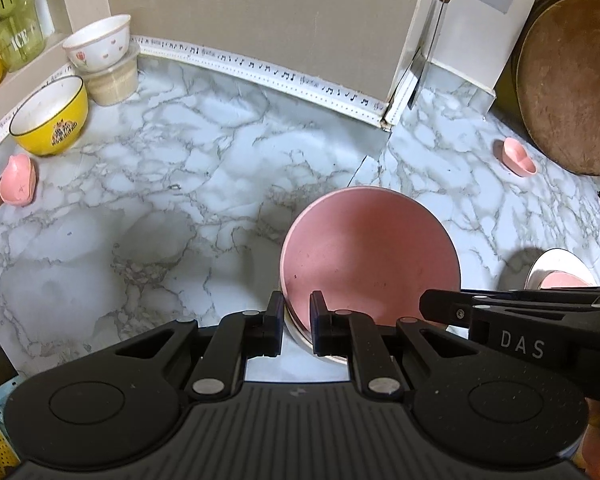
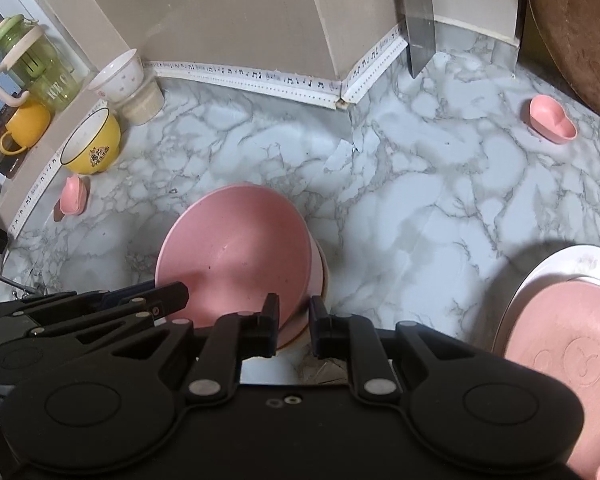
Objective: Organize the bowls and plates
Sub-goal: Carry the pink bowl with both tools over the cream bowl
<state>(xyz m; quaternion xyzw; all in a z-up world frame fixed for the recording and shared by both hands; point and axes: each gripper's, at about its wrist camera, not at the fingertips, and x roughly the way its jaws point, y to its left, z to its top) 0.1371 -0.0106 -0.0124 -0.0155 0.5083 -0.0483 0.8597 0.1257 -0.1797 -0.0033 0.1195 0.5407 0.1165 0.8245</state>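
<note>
Pink bowl (image 1: 370,256) central on marble counter (image 1: 160,208), tilted, nested on at least one paler bowl underneath; taken as landmark.

Left gripper (image 1: 296,322) clamped on near-left rim of pink bowl, one finger inside, one outside. Right gripper (image 2: 294,326) at near-right edge of same stack, fingers astride the rims with a narrow gap; bowl edge between them, firm contact not clear, so grip cannot be confirmed.

Judged done: bowls partly stacked under pink bowl. Right of pink bowl, near front edge, pink plate (image 2: 572,344) resting on white plate (image 2: 572,264), plates apparently gathered there.

Judged left:
- Yellow bowl (image 1: 50,120) far left of pink bowl, against wall trim, standing alone.
- White bowl with tulip print (image 1: 100,42) behind yellow bowl, sitting on a beige cup (image 1: 114,82).
- Small pink dish (image 1: 18,180) left of pink bowl, just in front of yellow bowl.
- Second small pink dish (image 1: 518,156) beyond and right of pink bowl, near round wooden board (image 1: 572,84).

Estimate: roughly midway. Stack under pink bowl not yet seated level; scattered bowls and small dishes not yet collected. Final spot for stack not evident.
</note>
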